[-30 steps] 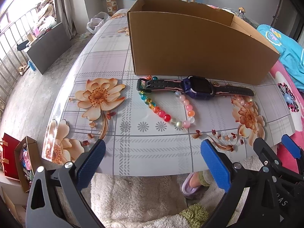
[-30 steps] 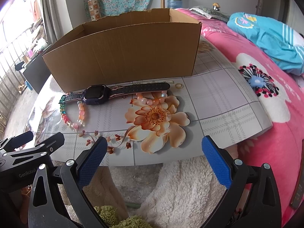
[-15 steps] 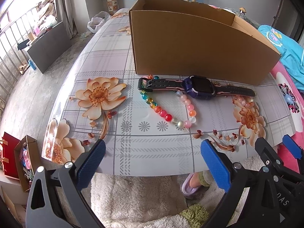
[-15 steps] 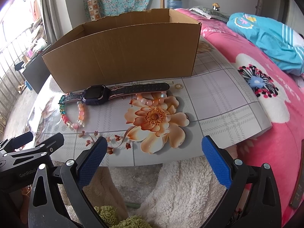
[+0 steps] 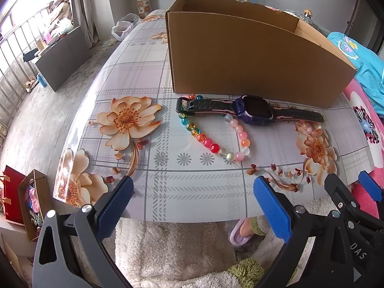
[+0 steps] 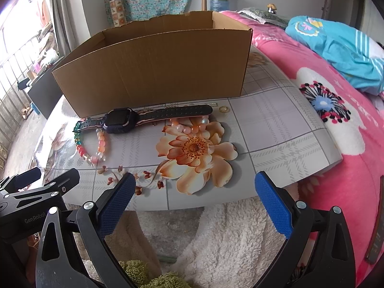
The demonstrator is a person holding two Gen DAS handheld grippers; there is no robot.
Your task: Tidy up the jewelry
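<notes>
A purple smartwatch (image 5: 254, 112) with a black strap lies flat in front of an open cardboard box (image 5: 240, 55) on the floral table. A colourful bead bracelet (image 5: 211, 144) lies partly under the strap. A pale pink bead bracelet (image 5: 310, 129) lies right of the watch. In the right wrist view I see the watch (image 6: 120, 120), both bracelets (image 6: 93, 146) (image 6: 189, 126), a small gold ring (image 6: 223, 109) and the box (image 6: 153, 69). My left gripper (image 5: 192, 206) is open near the table's front edge. My right gripper (image 6: 194, 201) is open and empty there too.
A pink floral blanket (image 6: 348, 120) and blue cloth (image 6: 336, 48) lie right of the table. A fluffy white rug (image 5: 172, 247) lies below the table edge. Paper bags (image 5: 21, 199) stand on the floor at left. A foot in a slipper (image 5: 242, 232) shows under the table.
The left gripper has crept slightly forward. The right gripper has barely moved. Nothing on the table has shifted.
</notes>
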